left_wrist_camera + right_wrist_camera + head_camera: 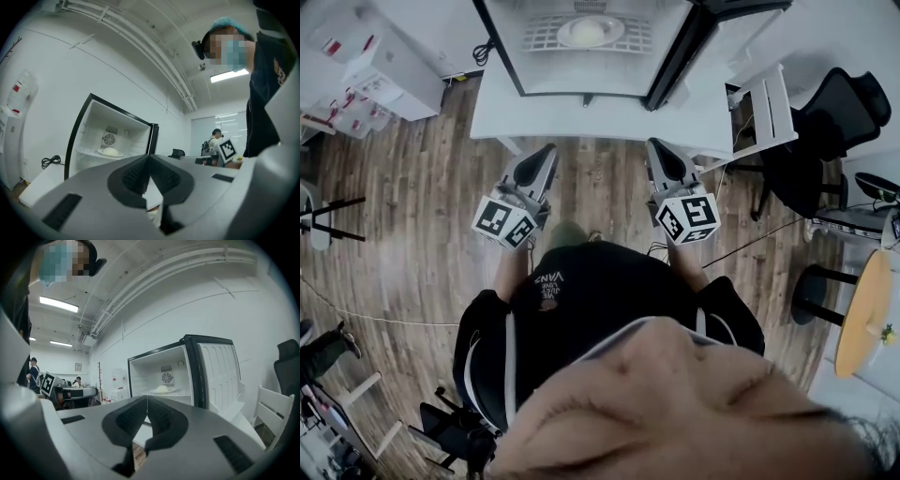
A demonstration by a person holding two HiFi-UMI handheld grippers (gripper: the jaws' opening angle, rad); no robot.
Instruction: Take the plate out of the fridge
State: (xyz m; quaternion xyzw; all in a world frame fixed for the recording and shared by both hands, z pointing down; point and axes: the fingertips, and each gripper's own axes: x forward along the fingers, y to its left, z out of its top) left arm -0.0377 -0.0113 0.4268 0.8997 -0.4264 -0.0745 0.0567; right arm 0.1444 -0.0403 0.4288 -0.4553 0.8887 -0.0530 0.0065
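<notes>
The fridge (581,82) stands open at the far side, its door (675,52) swung to the right. The plate (565,38) sits on the wire shelf (542,39) inside, with a pale mound (587,30) on it. The left gripper (542,159) and right gripper (661,155) are held near the person, side by side and well apart from the fridge. Each has its jaws pressed together with nothing between them.

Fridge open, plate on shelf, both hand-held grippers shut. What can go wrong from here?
1. The left hand-held gripper and right hand-held gripper are shut; reaching in unopened could shove the plate.
2. The white mound may slide off if the plate tilts.
3. The right hand-held gripper could clip the door.
</notes>
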